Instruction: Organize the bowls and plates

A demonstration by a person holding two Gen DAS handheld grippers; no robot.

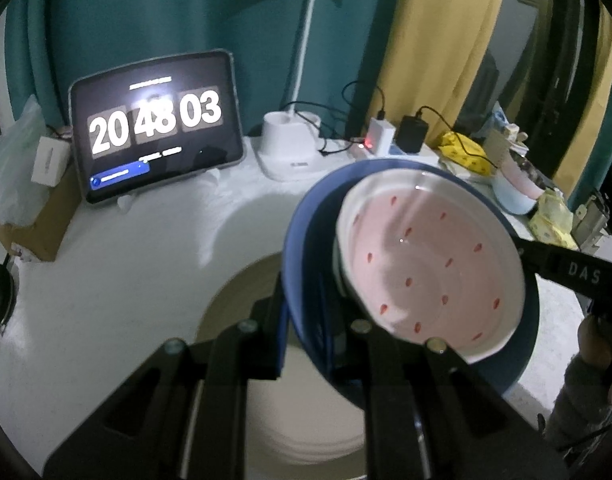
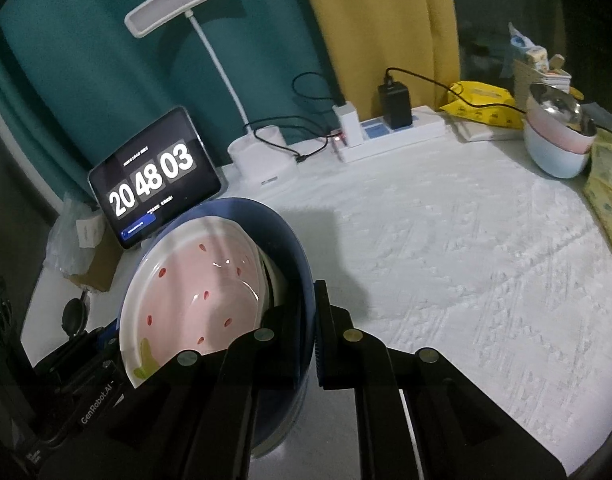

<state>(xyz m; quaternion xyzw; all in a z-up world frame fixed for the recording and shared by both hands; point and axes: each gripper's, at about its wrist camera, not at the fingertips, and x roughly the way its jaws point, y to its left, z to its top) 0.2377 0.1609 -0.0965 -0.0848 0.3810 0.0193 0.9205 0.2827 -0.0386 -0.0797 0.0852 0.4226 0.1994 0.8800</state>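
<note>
Left gripper (image 1: 306,344) jaws pinching the near left rim of a blue bowl (image 1: 306,248), right gripper (image 2: 309,344) jaws clamped on the opposite rim of that same blue bowl (image 2: 294,248), bowl tilted and held up off the white tabletop (image 2: 445,248). Nested inside, a pink strawberry-dotted bowl (image 1: 429,264), its white rim leaning against the blue wall. Further back on the tabletop, a tablet (image 1: 154,124) showing a clock, a white desk lamp (image 2: 262,156), a power strip (image 2: 389,132) with chargers, stacked bowls (image 2: 557,140) at the far right edge.
</note>
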